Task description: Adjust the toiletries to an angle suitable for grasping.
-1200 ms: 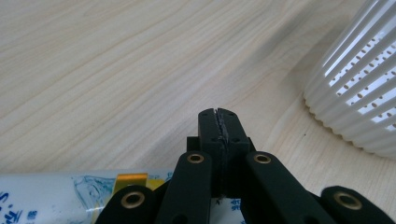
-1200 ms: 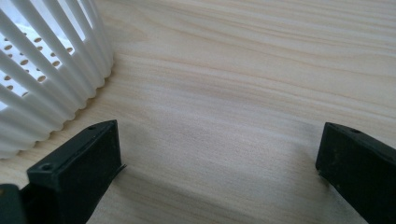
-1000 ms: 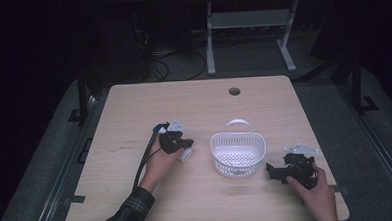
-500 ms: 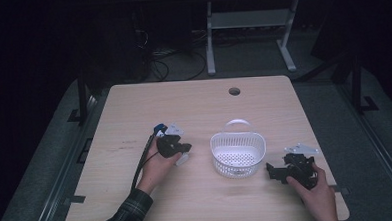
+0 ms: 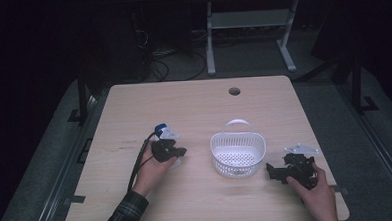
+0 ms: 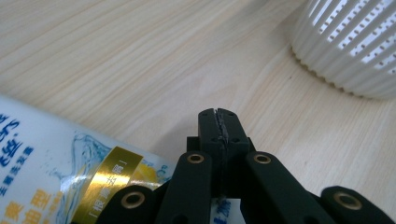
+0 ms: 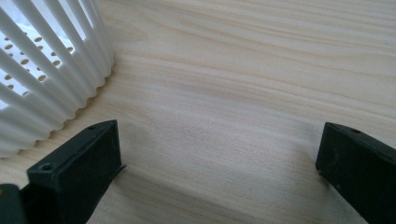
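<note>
Setting: a dim lab or recording room.
1 bare wooden table (image 5: pixel 194 110) with a cable hole (image 5: pixel 234 91) is standing on grey flooring (image 5: pixel 334 104); loose cables (image 5: pixel 172 61) and a metal stand (image 5: pixel 250 33) are sitting behind it in darkness.

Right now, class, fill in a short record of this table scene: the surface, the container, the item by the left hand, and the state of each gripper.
Surface: wooden table
Container: white slotted basket, standing upright mid-table
Item: white bottle with blue print and a gold band, lying beside the left gripper
Left gripper: jaws shut, nothing between them
Right gripper: jaws wide open over bare wood, beside the basket
</note>
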`<state>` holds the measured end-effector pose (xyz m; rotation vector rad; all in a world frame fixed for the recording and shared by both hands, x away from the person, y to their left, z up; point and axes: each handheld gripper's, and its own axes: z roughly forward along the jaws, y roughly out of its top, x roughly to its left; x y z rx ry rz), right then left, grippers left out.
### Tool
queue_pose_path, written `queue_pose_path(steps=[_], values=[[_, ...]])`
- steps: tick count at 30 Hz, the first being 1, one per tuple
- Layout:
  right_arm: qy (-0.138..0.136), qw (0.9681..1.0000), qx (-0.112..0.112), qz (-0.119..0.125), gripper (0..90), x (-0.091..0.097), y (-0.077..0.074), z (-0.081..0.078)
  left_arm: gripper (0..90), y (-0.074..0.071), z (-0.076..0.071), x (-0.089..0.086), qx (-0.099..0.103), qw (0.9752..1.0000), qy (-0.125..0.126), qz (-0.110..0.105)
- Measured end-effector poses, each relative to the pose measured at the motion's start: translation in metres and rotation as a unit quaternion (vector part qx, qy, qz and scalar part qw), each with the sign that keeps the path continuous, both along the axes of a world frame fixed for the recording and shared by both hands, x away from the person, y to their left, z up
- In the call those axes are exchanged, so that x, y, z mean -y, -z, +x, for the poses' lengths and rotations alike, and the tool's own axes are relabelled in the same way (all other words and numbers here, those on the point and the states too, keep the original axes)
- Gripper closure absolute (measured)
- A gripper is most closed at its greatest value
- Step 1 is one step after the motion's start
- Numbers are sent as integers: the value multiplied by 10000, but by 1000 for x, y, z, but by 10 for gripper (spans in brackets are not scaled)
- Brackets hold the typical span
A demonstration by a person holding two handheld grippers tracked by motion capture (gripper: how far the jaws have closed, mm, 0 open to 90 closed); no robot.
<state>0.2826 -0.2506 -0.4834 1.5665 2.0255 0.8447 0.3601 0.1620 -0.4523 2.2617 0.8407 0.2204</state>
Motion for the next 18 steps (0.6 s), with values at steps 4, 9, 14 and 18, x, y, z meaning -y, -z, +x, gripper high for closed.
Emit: queue_pose_path(steps=[4,9,14,18], values=[[-7,10000,2,-2,0,0,0,0,898,-1,-5,-7,-1,10000,-24,28],[-12,10000,1,-3,0,0,0,0,898,-3,-11,-16,29,10000,-53,31],[-14,10000,1,-4,0,0,0,-1,898,-5,-15,-24,51,9999,-94,81],[-15,10000,1,-4,0,0,0,-1,898,-4,-18,-32,73,9998,-142,124]])
